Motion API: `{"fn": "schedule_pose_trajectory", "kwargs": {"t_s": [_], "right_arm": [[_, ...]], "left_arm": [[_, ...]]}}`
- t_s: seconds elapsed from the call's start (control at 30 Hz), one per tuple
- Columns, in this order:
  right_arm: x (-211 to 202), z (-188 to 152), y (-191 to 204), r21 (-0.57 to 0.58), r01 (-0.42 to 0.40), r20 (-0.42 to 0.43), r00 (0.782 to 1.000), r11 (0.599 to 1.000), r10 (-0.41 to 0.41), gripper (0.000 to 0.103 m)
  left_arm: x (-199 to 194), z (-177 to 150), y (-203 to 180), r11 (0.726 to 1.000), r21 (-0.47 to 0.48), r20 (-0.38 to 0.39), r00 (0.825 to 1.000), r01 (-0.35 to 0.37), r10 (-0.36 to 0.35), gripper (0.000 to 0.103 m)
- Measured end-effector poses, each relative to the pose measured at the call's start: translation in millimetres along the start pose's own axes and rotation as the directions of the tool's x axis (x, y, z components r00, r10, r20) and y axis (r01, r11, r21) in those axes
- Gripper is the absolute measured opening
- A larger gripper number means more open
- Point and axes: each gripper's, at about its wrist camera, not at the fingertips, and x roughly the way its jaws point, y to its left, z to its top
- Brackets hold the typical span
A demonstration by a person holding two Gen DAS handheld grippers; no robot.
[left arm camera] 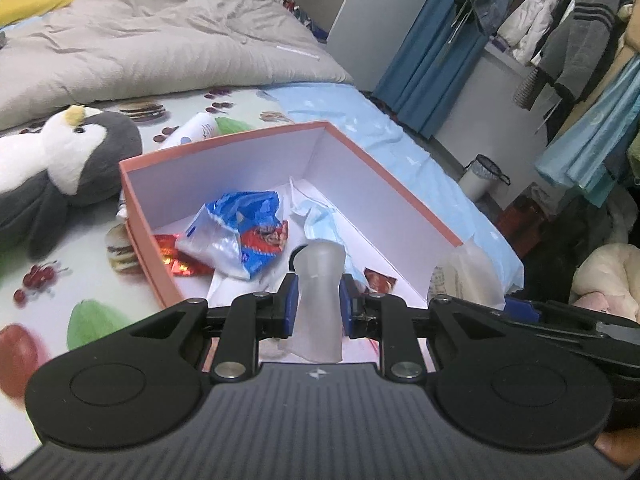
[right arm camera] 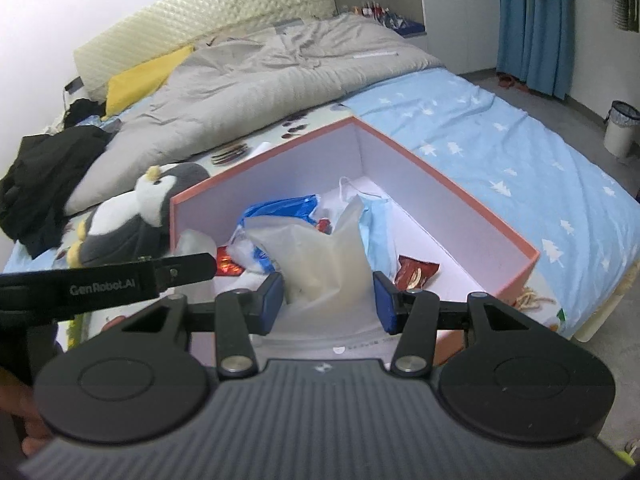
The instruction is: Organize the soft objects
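Observation:
A pink box with a white inside (left arm camera: 404, 196) (right arm camera: 452, 184) stands on the bed. It holds a blue plastic bag (left arm camera: 244, 208), red snack wrappers (left arm camera: 264, 240) (right arm camera: 416, 272) and a light blue face mask (left arm camera: 320, 216) (right arm camera: 376, 224). My left gripper (left arm camera: 318, 300) is shut on a squeezed translucent plastic cup (left arm camera: 318, 292) over the box's near end. My right gripper (right arm camera: 329, 298) has its jaws wide apart around a translucent plastic bag (right arm camera: 324, 256), not pinching it. A grey and white penguin plush (left arm camera: 68, 160) (right arm camera: 132, 216) lies left of the box.
A grey duvet (left arm camera: 160, 48) and a yellow pillow (right arm camera: 140, 80) cover the bed's far part. Black clothes (right arm camera: 44, 176) lie at the left. A white tube (left arm camera: 196, 128) lies behind the box. Hanging clothes (left arm camera: 568, 32) and a bin (right arm camera: 620, 128) are at the right.

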Motion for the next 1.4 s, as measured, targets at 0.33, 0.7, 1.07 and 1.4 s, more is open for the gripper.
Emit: {"fn": "schedule_pose_trajectory", "kwargs": {"t_s": [0.33,0.7,1.07,1.4], "right_arm": [[80,36,-17,0.036,0.012,-0.077,0.997,0.999,-0.009,0.052],[144,54,-38,0.057,0.049,-0.152,0.988,0.997,-0.039,0.053],[146,53,-37,0.078,0.04,-0.176,0.984,0.996,-0.025,0.062],[82,52,-23,0.063,0.018,-0.081,0.997,0.998,-0.013,0.062]], "left_arm": [[92,46,23,1.0,-0.013,-0.084,0.996,-0.01,0.009,0.026],[157,74,46,0.999,-0.026,-0.149,0.989,-0.022,0.018,0.03],[147,75,48,1.0,-0.004,-0.126,0.992,-0.018,0.018,0.047],[73,66,28,1.0,0.022,-0.039,0.999,-0.017,0.018,0.047]]}}
